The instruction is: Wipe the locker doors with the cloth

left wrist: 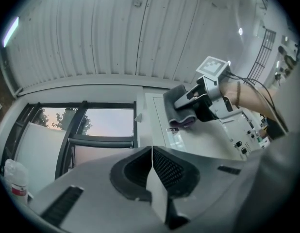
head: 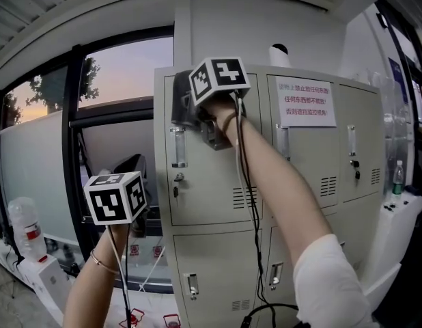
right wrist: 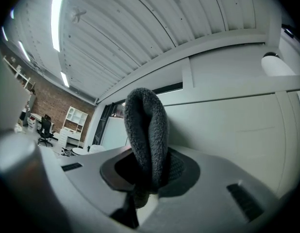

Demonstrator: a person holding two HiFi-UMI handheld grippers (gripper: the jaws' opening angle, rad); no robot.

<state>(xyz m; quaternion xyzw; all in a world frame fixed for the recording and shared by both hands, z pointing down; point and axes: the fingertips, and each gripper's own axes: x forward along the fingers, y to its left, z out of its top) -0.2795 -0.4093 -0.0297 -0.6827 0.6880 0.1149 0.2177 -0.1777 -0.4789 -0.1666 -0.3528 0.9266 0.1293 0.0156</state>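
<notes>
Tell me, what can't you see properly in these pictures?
- Where the cloth meets the locker door: in the head view, the right gripper covers that spot.
- Print on the notice: head view, too small to read.
- Bottom lockers: head view, cut off by the lower edge and partly behind the arm.
- White object on top: head view, mostly behind the locker's edge.

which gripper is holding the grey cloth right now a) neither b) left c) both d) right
d: the right gripper is shut on the folded grey cloth, up by the upper locker door; the left gripper is shut with nothing between its jaws.
</notes>
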